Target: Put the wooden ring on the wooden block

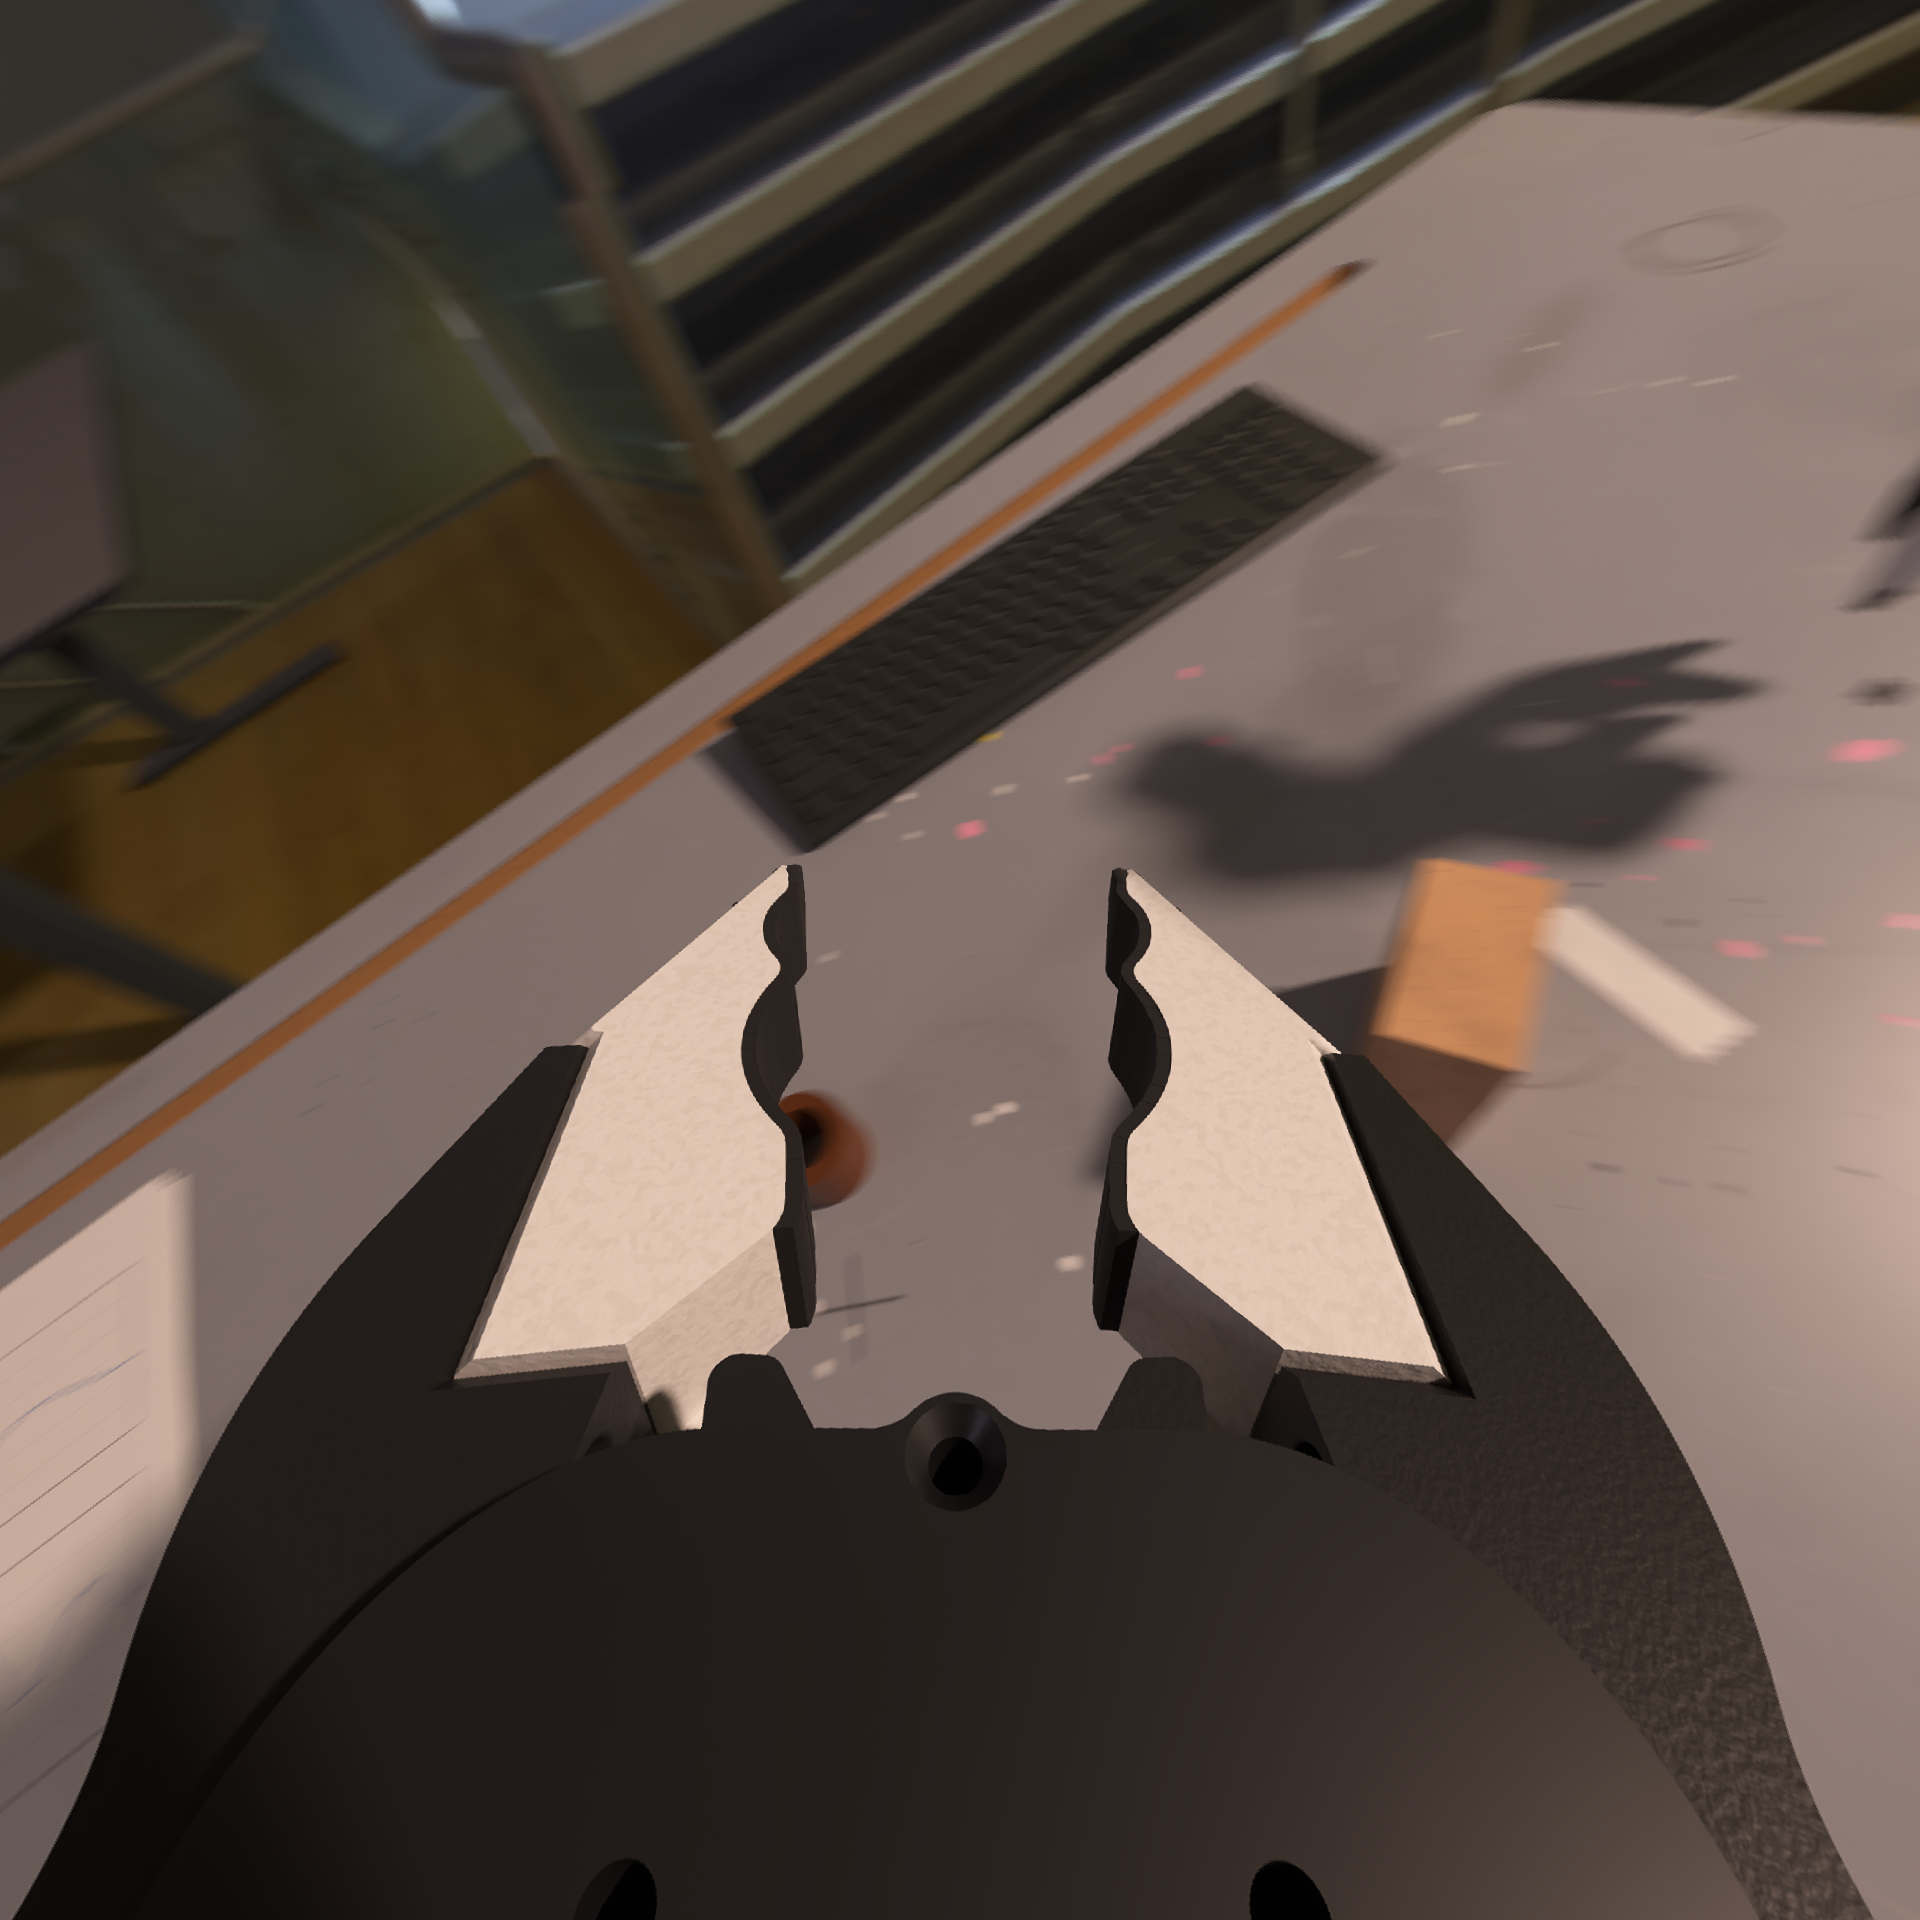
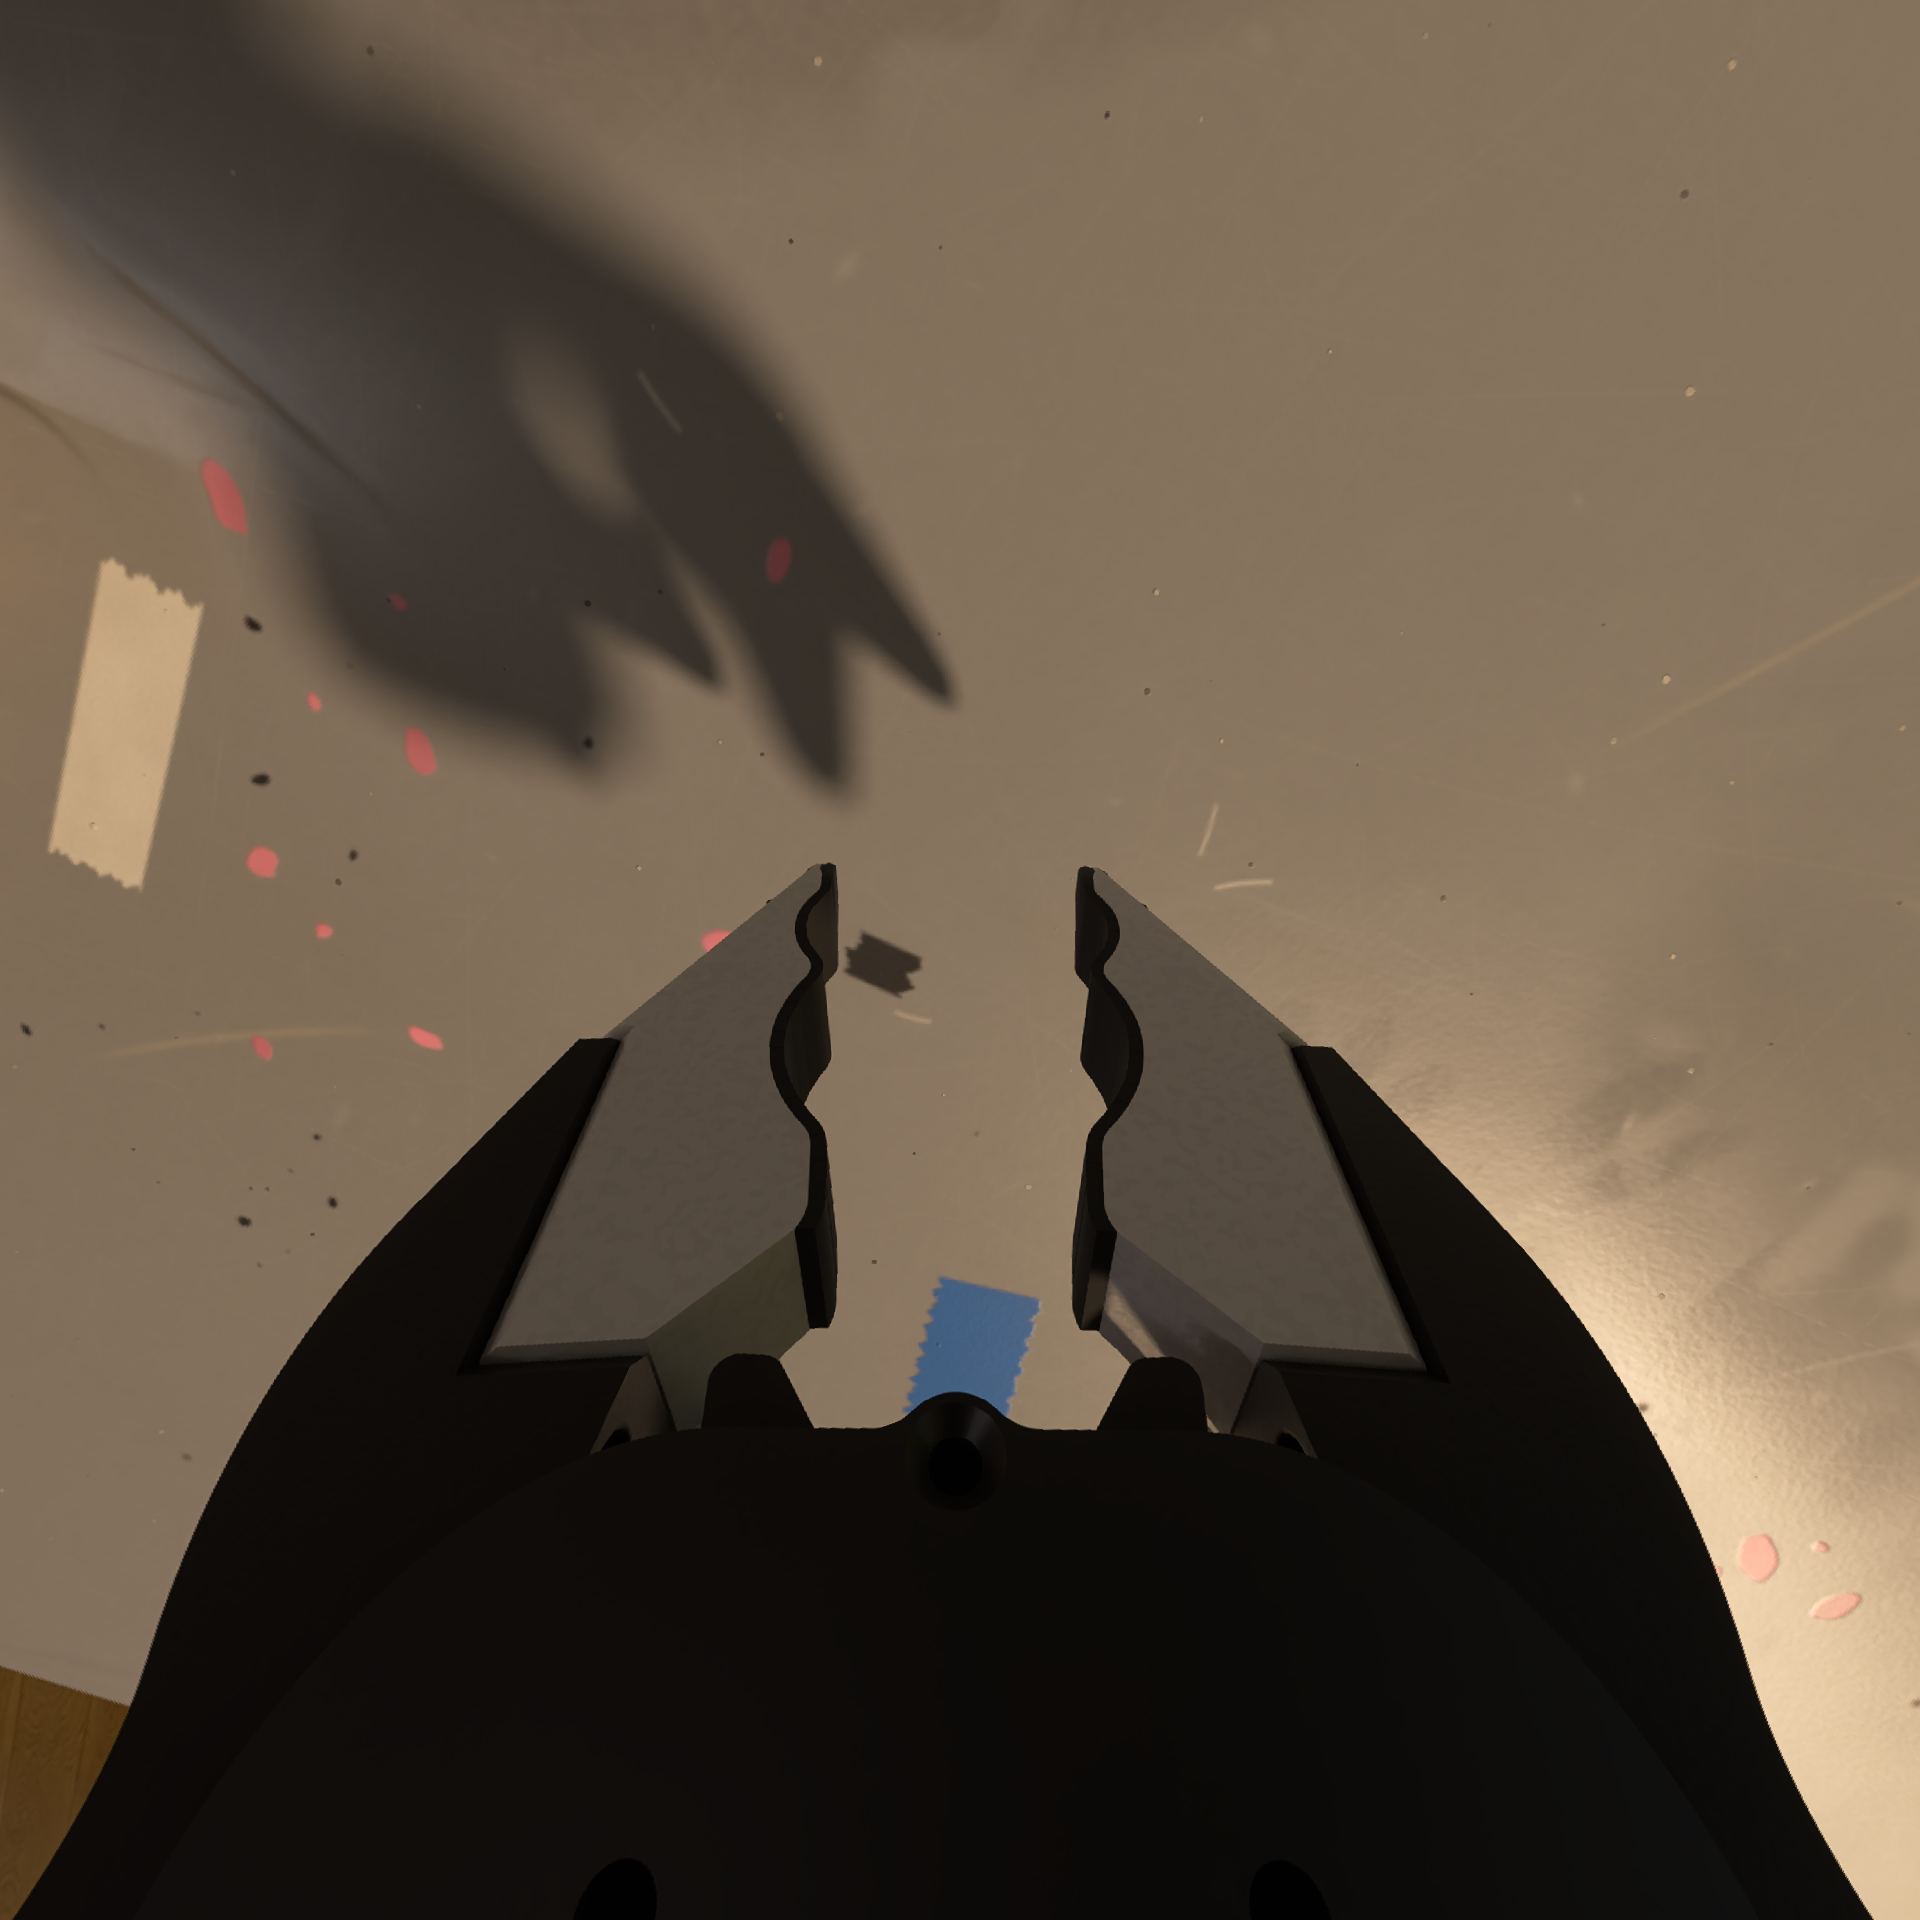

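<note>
grey desk (image 1: 1351, 312), speckled pink. left tongs (image 1: 956, 883) open, empty, over ring (image 1: 836, 1148) by left finger; block (image 1: 1460, 966) off right. right tongs (image 2: 956, 878) open, empty, farther away.

Setting: workshop or storage bay.
Scuffed, paint-flecked worktable (image 1: 1195, 582); metal shelving racks (image 1: 935, 208) at 12 o'clock; taped marks (image 2: 125, 727).
</note>
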Available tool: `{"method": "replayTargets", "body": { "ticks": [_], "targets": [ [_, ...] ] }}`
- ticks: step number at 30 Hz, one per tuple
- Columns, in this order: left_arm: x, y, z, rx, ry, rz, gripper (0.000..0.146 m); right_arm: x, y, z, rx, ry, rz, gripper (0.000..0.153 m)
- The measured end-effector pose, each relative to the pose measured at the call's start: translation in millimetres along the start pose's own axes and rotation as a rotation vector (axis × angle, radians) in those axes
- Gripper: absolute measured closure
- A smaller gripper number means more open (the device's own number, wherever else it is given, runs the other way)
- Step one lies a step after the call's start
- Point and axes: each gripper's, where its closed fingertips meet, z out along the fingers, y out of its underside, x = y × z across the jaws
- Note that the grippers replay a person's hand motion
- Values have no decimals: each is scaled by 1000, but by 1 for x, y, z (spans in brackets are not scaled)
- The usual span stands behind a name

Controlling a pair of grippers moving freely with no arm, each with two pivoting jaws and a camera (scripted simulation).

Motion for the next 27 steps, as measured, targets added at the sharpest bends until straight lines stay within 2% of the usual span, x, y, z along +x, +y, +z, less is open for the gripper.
{"method": "replayTargets", "body": {
  "ticks": [2,4,6,8,10,14,18,21,25,27],
  "targets": [
    [-40,16,0,-21,-122,-2,87,0,1,2,-8,3,-1,107],
    [-70,40,11,-74,-170,-73,87,-1,2,3,-17,8,-3,107],
    [-82,64,29,-148,-142,-209,88,-1,3,5,-24,11,-3,107],
    [-80,84,49,-211,-57,-337,95,0,4,6,-30,11,1,107],
    [-78,102,68,-272,-22,-396,98,0,5,8,-39,10,5,107],
    [-77,138,96,-446,-52,-380,95,3,9,11,-59,8,19,107],
    [-68,165,113,-591,-40,-392,81,4,10,13,-67,10,27,107],
    [-66,183,119,-700,-59,-362,77,3,10,12,-68,14,22,107],
    [-68,203,121,-820,-106,-277,81,1,8,10,-63,21,12,106],
    [-70,209,120,-862,-117,-225,95,0,8,10,-63,22,6,107]
  ]
}}
